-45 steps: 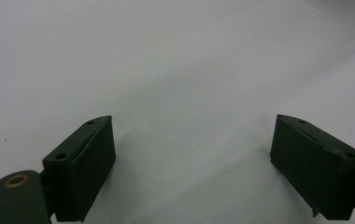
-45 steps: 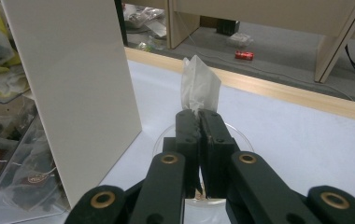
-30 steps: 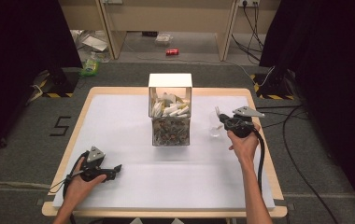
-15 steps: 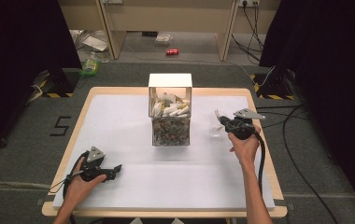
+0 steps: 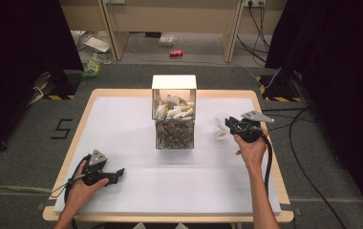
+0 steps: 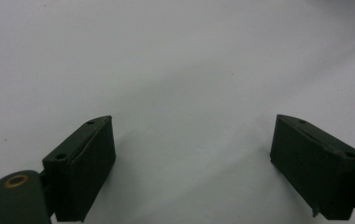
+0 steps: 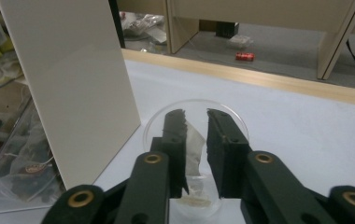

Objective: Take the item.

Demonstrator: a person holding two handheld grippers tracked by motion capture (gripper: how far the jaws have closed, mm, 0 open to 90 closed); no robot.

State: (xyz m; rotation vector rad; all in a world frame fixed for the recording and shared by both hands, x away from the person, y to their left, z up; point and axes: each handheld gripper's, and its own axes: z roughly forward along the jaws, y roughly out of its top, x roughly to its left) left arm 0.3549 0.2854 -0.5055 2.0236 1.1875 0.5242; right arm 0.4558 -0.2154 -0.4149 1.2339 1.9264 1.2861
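A box (image 5: pixel 174 119) with a white top and clear front stands mid-table, full of tea bags. Right of it sits a clear round cup (image 5: pixel 220 130). My right gripper (image 5: pixel 229 125) hovers over the cup. In the right gripper view its jaws (image 7: pixel 196 116) are nearly together on a thin translucent tea bag (image 7: pixel 195 145) that hangs into the cup (image 7: pixel 235 115). Beside them rises the box's white side wall (image 7: pixel 73 84). My left gripper (image 5: pixel 119 172) rests at the table's front left. Its jaws (image 6: pixel 192 163) stand wide open over bare white sheet.
The table (image 5: pixel 122 119) is covered with a white sheet and has a wooden edge. On the floor beyond it lie a red can (image 5: pixel 176 53), bags and cables. Dark curtains hang on both sides.
The right gripper has shifted only slightly over the cup. The left gripper has stayed put.
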